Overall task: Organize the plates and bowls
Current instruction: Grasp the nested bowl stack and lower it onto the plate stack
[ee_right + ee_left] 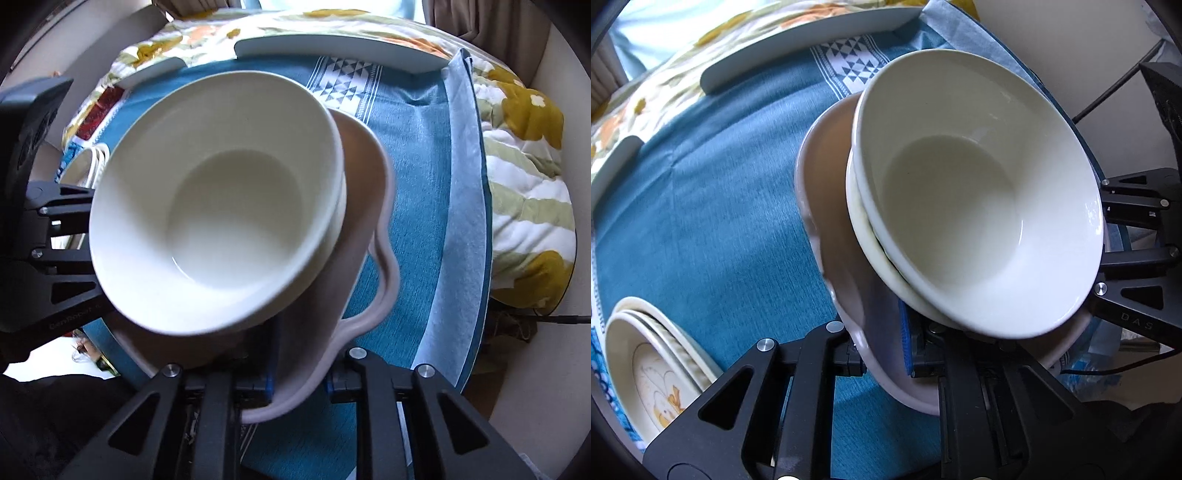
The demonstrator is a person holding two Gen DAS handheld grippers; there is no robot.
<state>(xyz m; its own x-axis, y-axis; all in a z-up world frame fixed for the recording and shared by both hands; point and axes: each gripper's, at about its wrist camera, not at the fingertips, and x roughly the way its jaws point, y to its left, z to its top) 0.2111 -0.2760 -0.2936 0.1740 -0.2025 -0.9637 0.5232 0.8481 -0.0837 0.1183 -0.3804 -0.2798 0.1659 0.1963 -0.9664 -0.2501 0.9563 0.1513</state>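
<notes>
Both tools pinch the wavy pink plate [827, 206]: the left tool [882, 354] on one rim, the right tool [299, 384] on the other, with two white bowls [975, 206] stacked on it over the blue surface [701, 221], so keep it level.

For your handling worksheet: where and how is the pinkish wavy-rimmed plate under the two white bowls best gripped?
Grip the pinkish plate by its thin exposed rim, from two opposite sides, one pad above and one below. The stacked bowls cover its middle, leaving only the rim free. The left gripper and right gripper clamp it so.
</notes>
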